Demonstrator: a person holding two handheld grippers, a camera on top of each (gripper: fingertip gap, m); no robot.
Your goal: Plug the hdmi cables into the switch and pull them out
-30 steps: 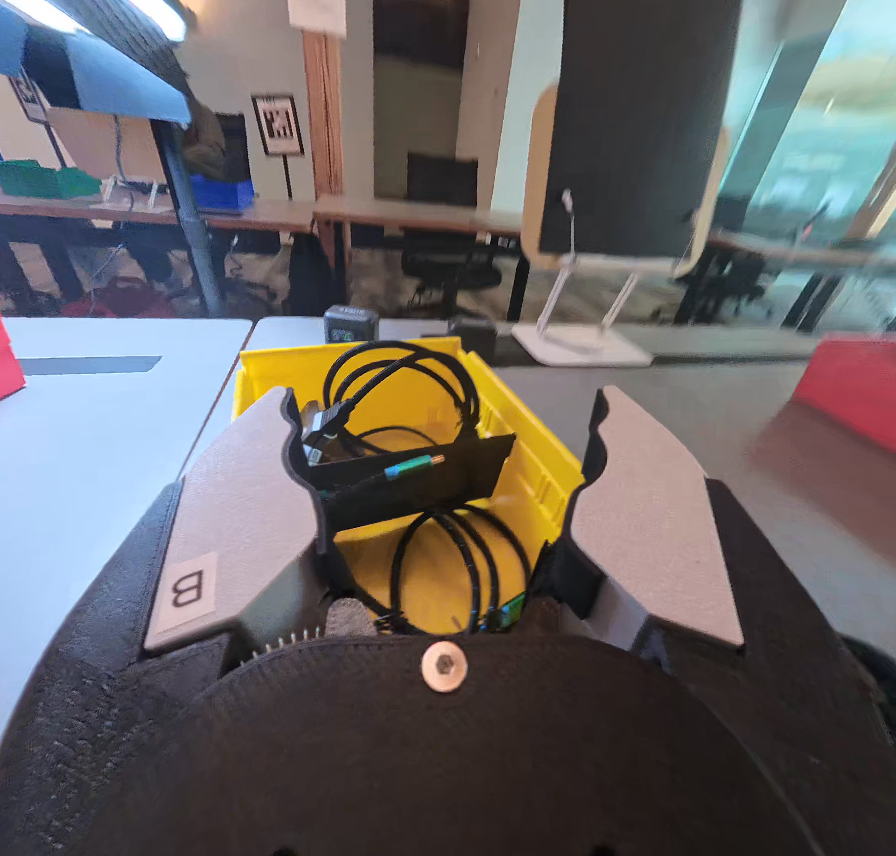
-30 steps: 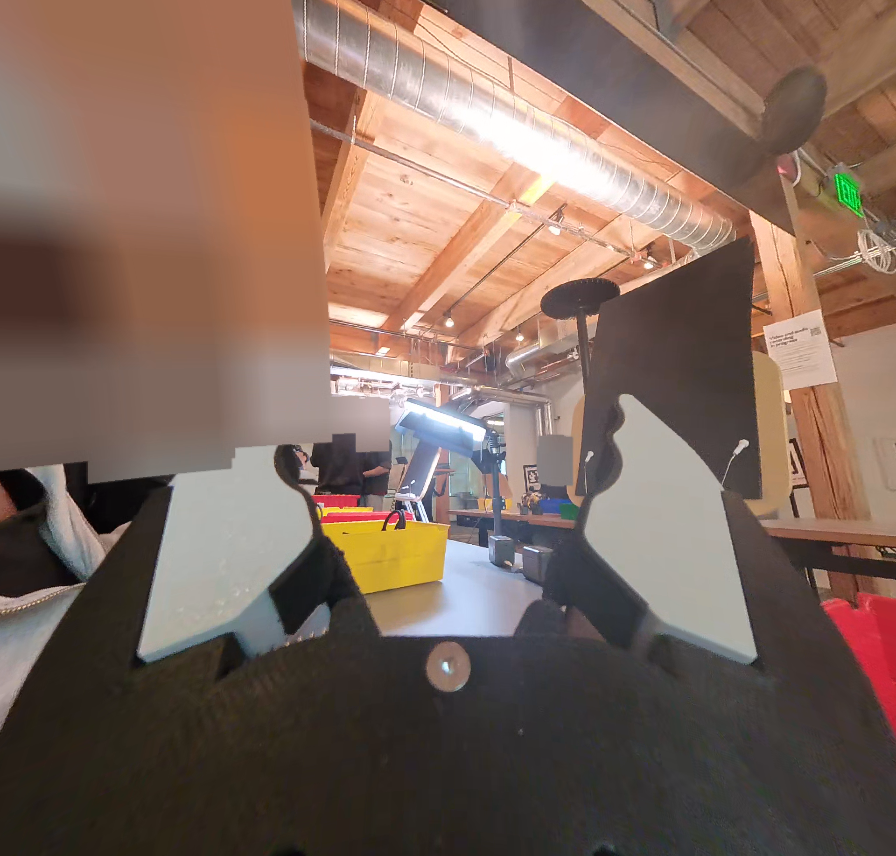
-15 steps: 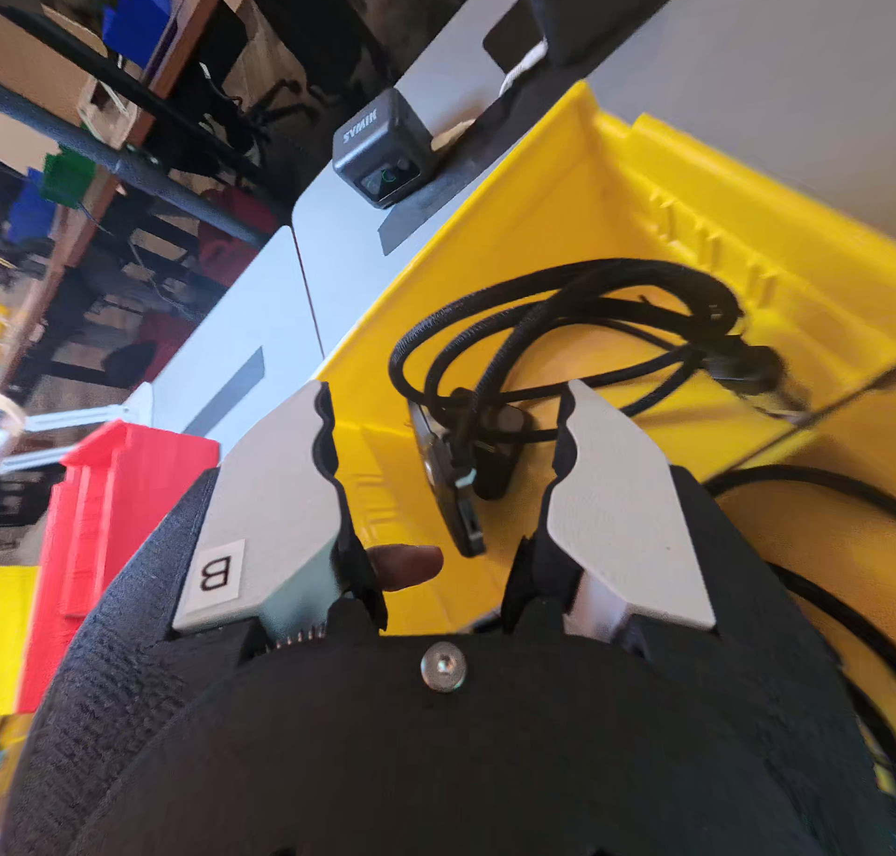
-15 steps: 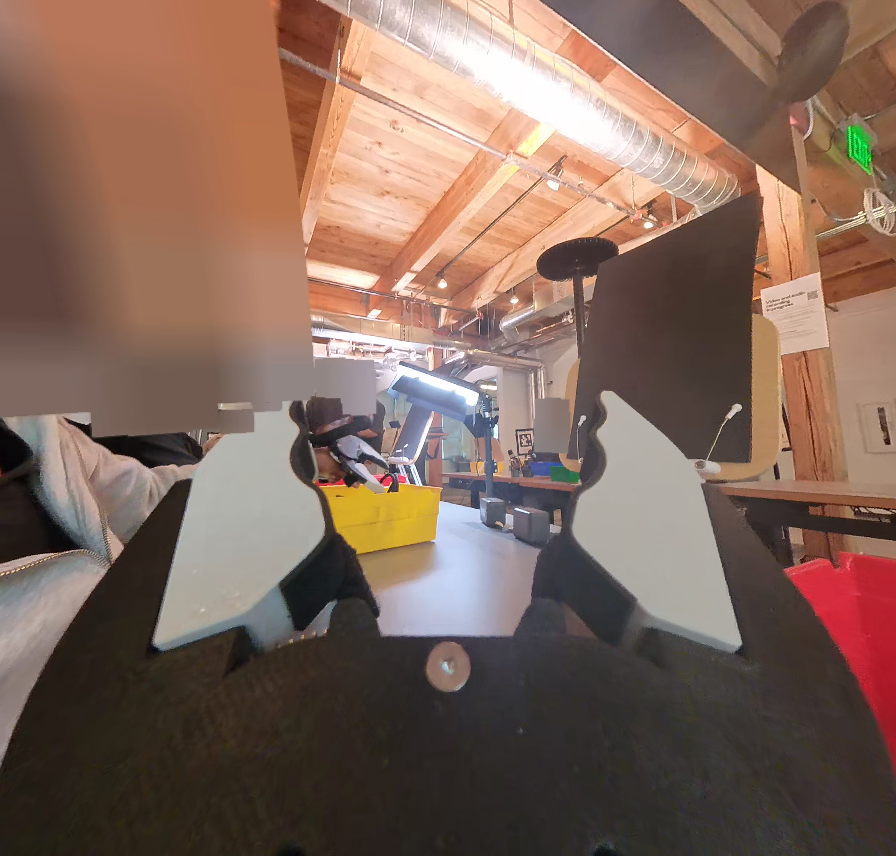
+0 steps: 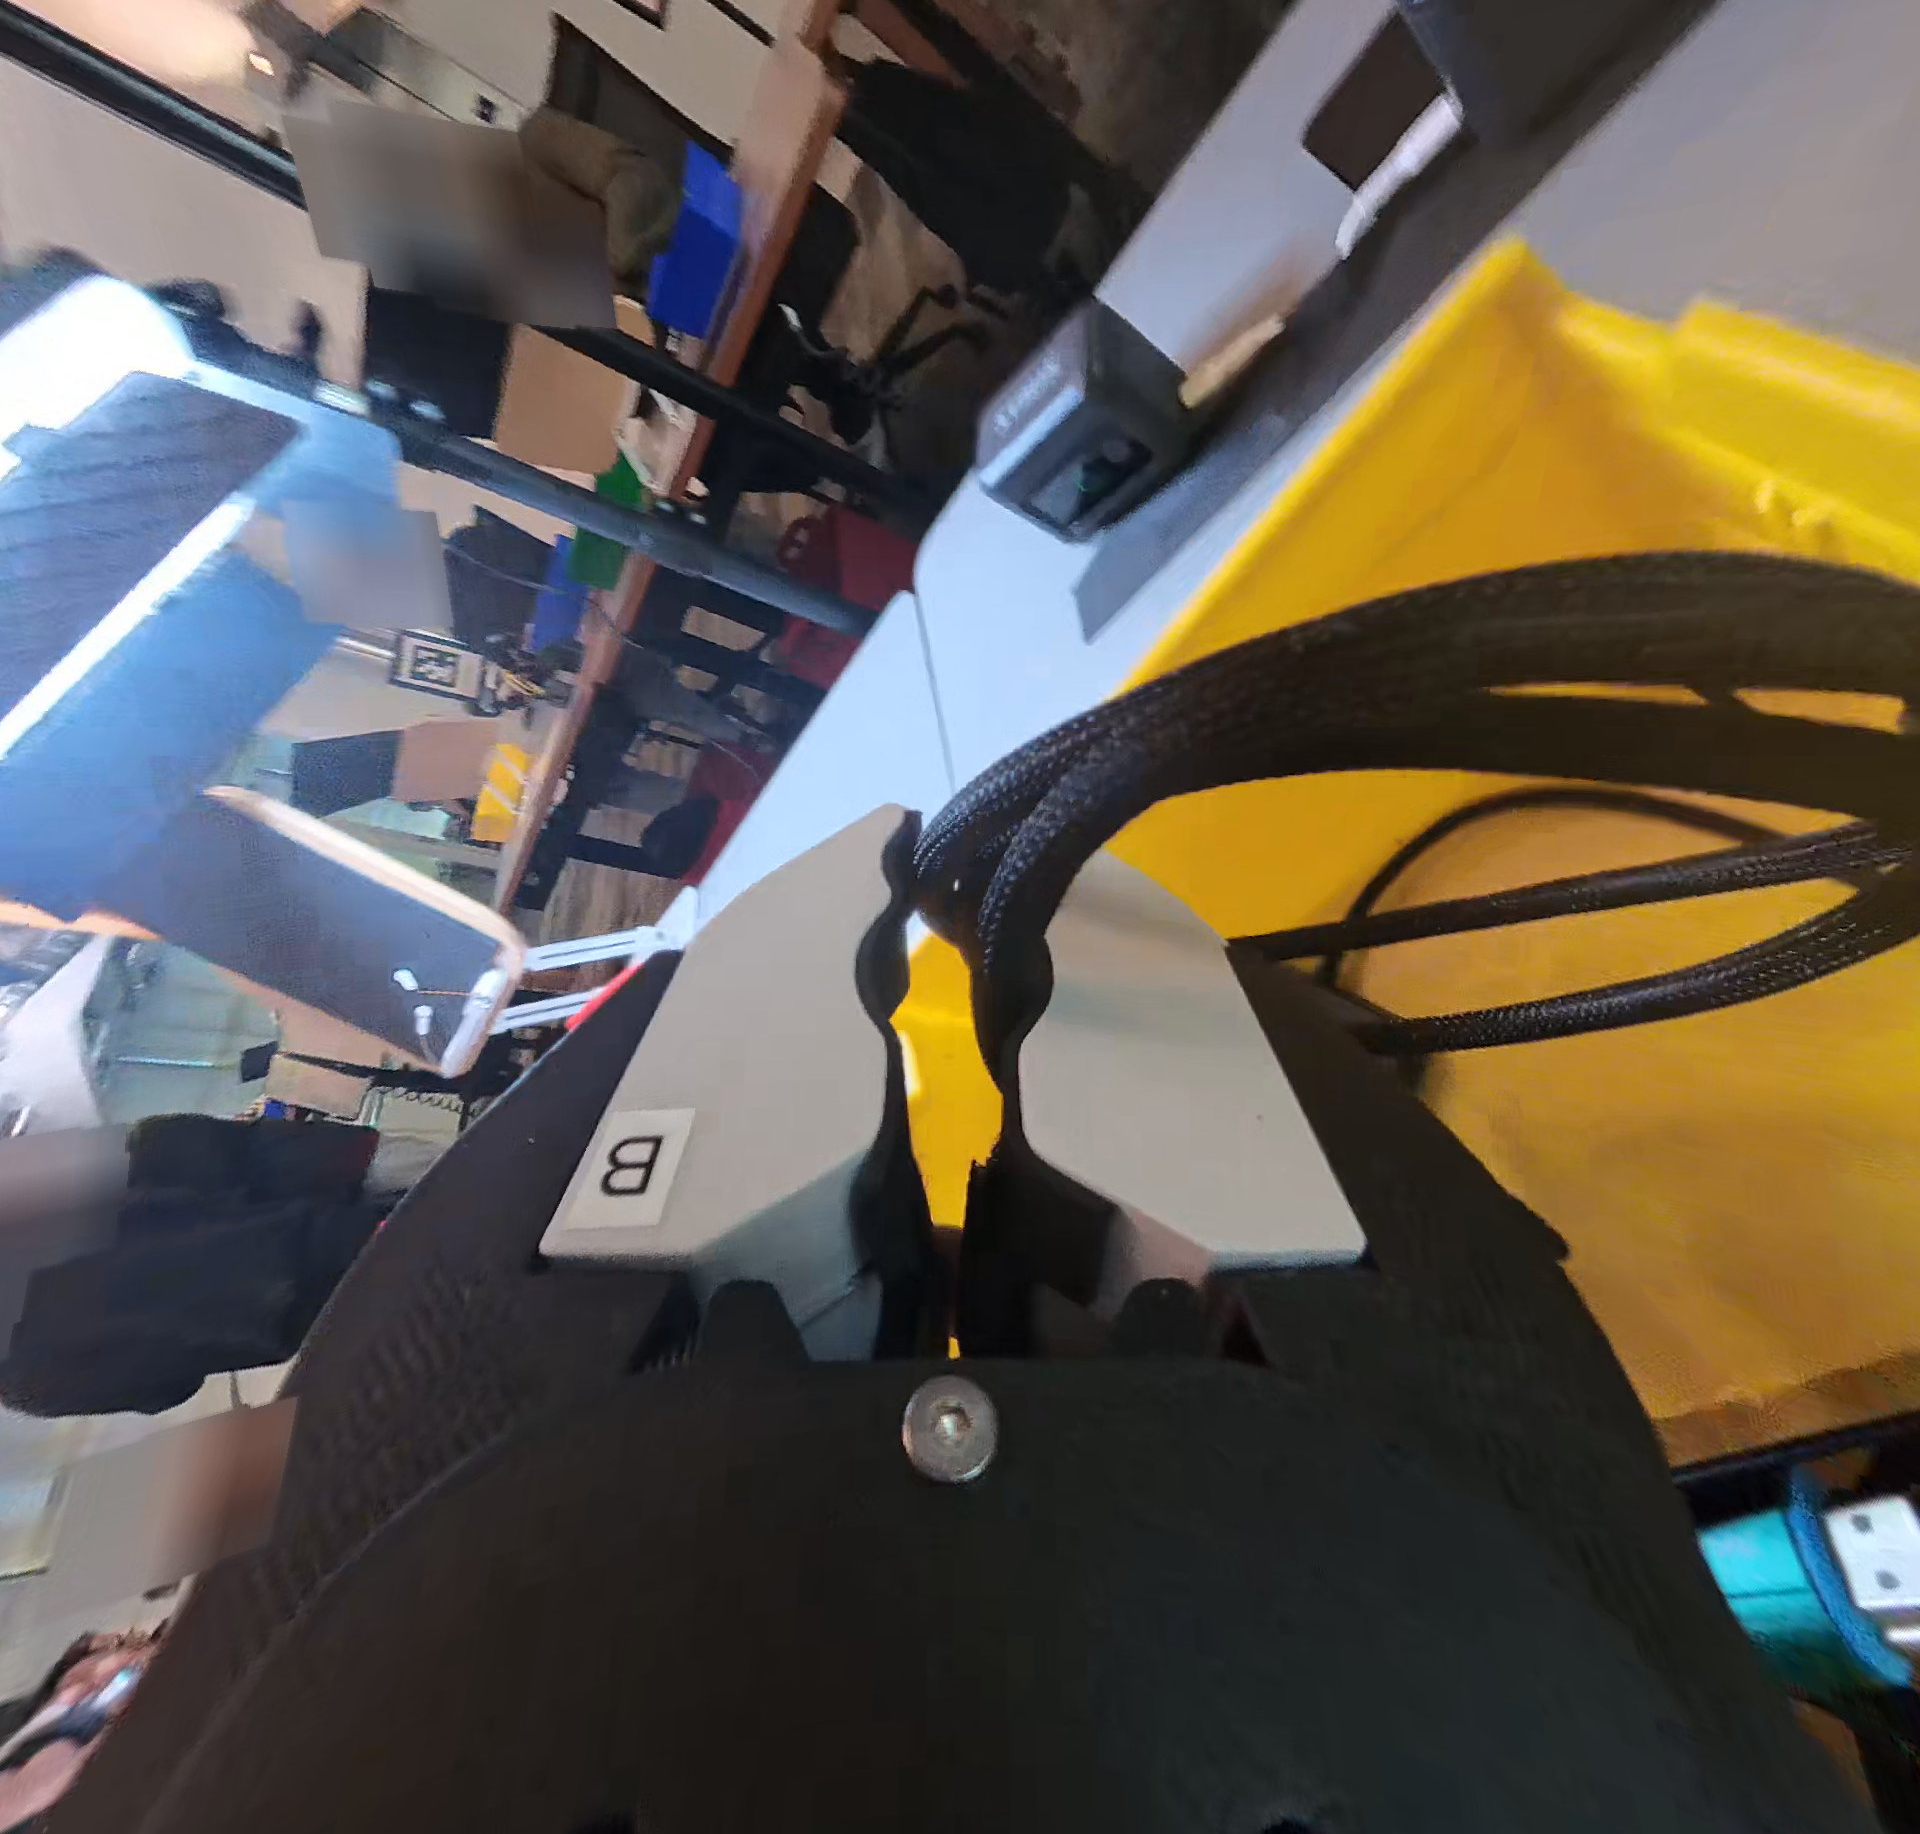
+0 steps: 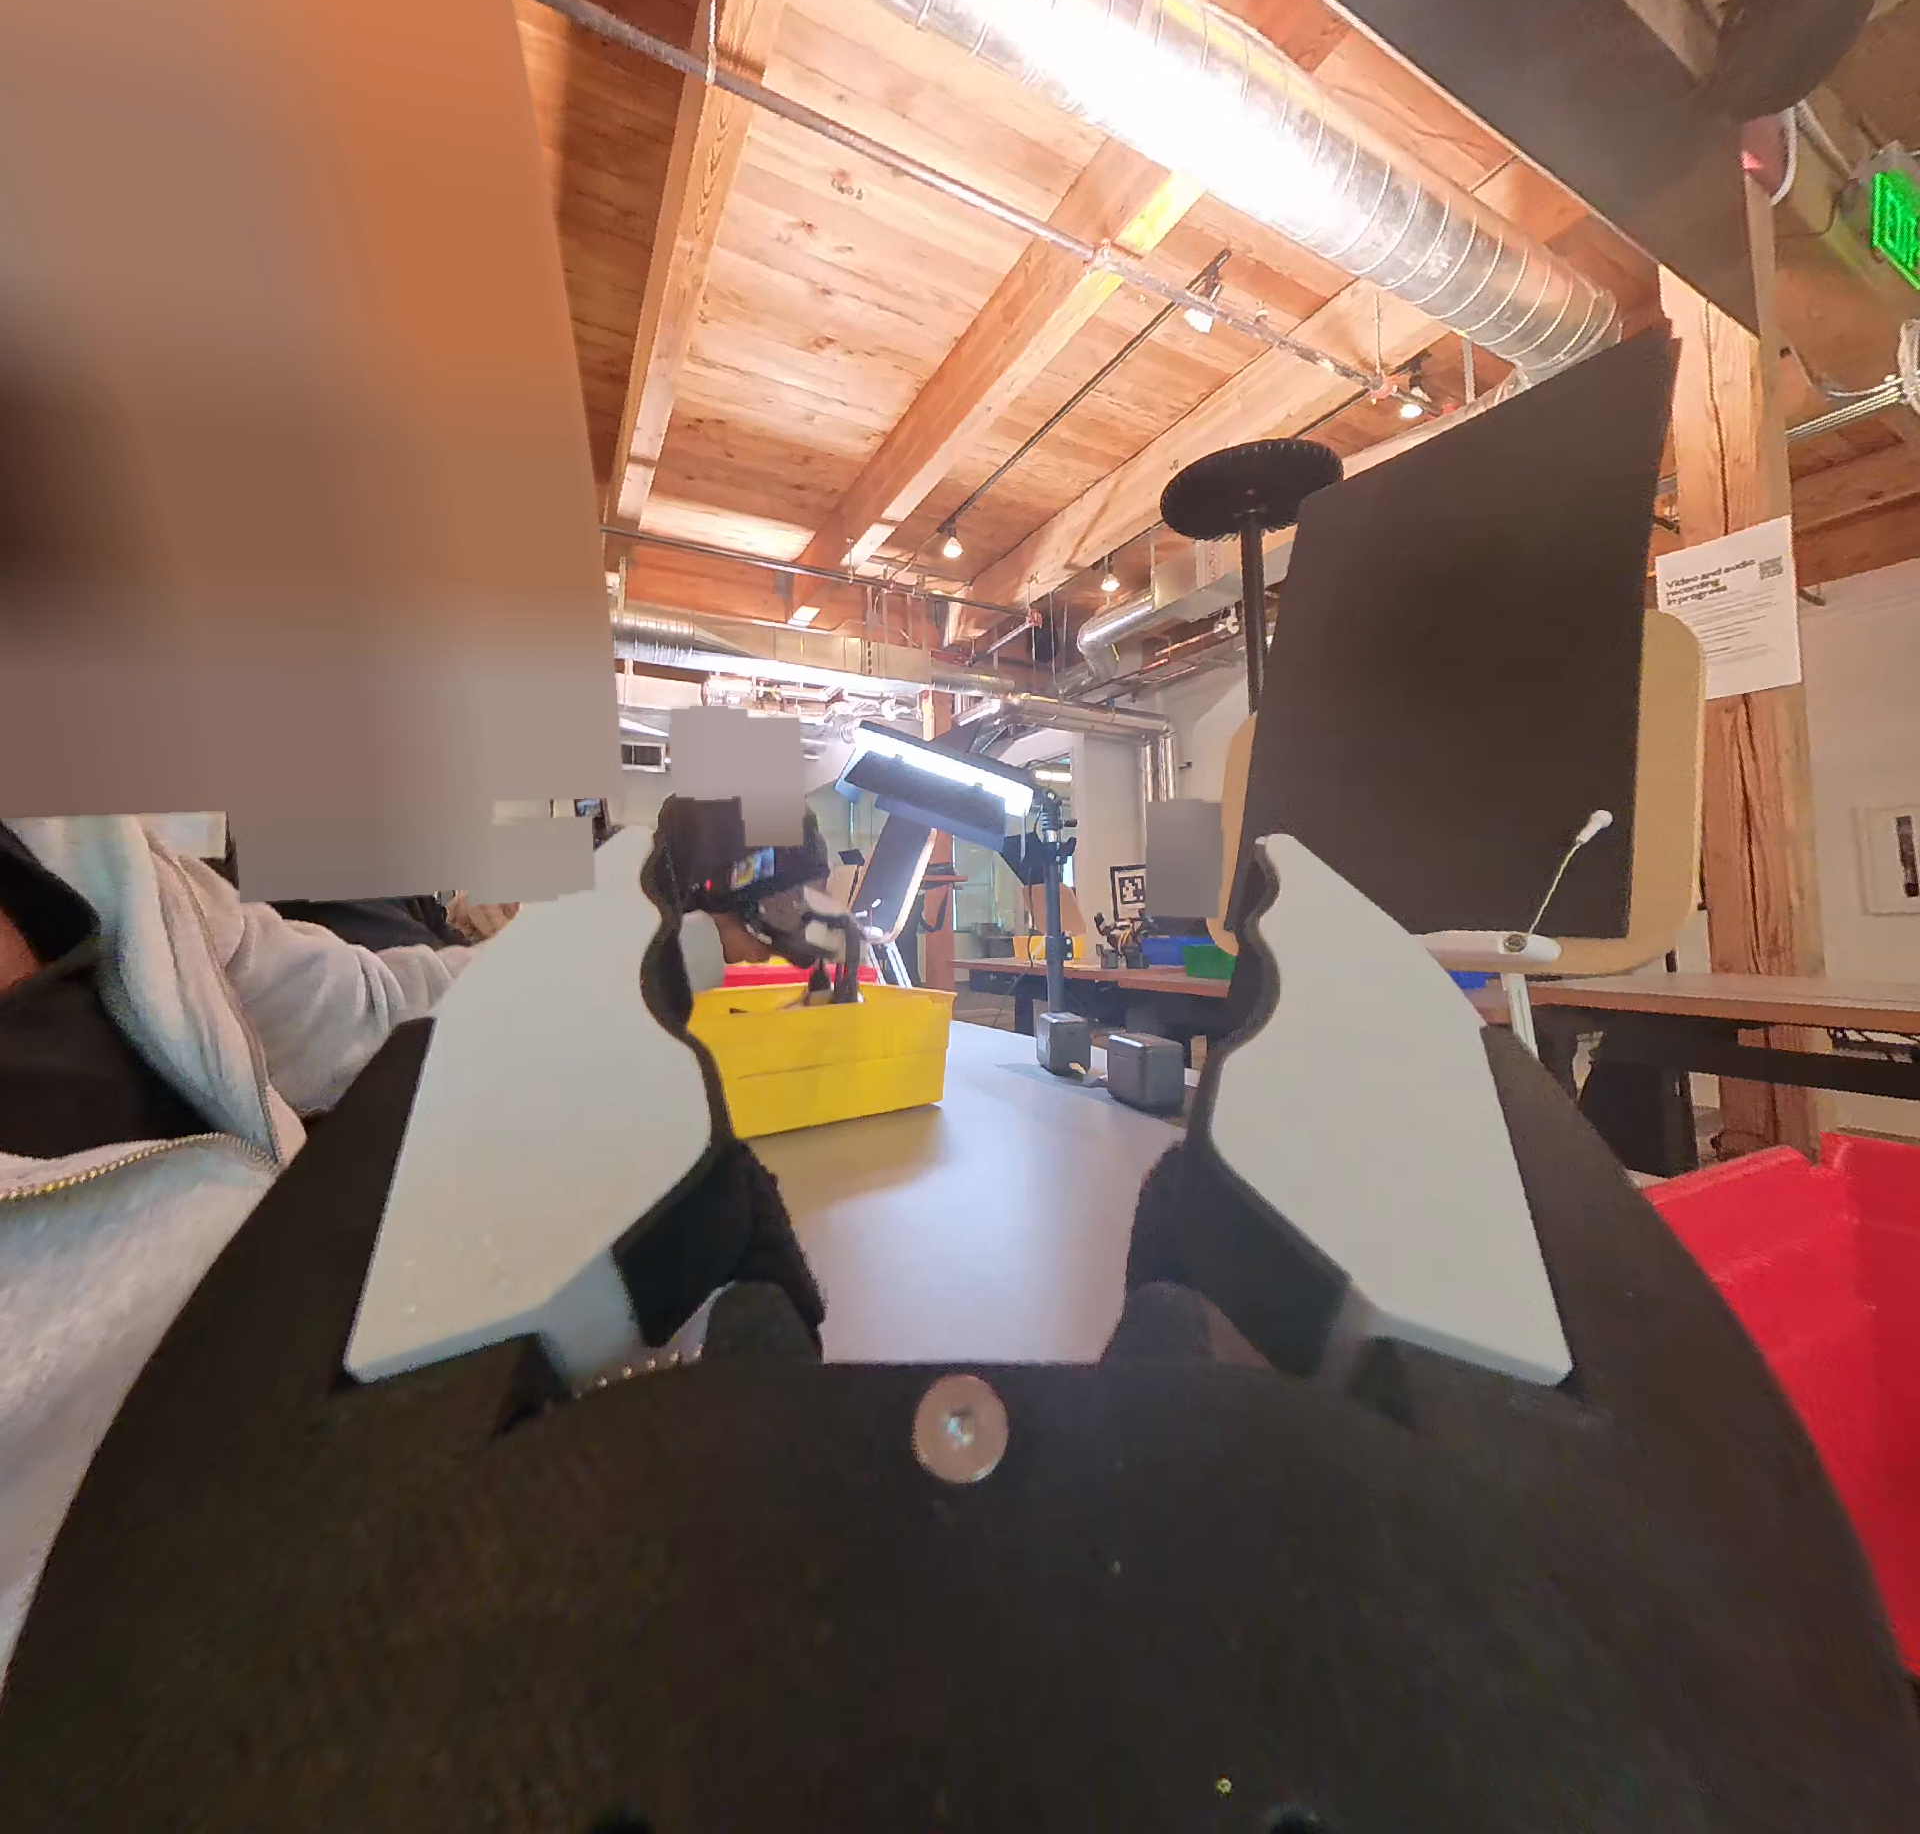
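The grey table [image 6: 966, 1223] takes up most of what I see from my right side, running off toward a wooden post and a room of desks. On its far left part sits the yellow bin [image 6: 831, 1057], and at my near right a red bin [image 6: 1818, 1296] touches the edge of the view. A black panel on a stand [image 6: 1444, 683] rises behind the table's far right. Two small dark boxes [image 6: 1107, 1057] stand on the table just beside the yellow bin.

My right gripper [image 6: 956, 963] is lifted over the table, jaws wide apart, with nothing between them. Beyond it, my left gripper reaches down into the yellow bin.

From my left side the view is tilted hard. The yellow bin [image 5: 1558, 641] fills the right half, its floor bright and its rim running up along the grey table [image 5: 831, 766]. A small dark box [image 5: 1081, 444] sits on the table just outside that rim.

Inside the bin lies a coil of black braided cables [image 5: 1403, 704], thick loops arching up and over. My left gripper [image 5: 951, 911] has its jaws drawn nearly together, clamped on two strands of that coil right at the tips. A thinner black wire [image 5: 1538, 828] curves behind the coil. At the lower right corner a teal part with a white connector [image 5: 1870, 1566] shows. I cannot make out the switch in either view.
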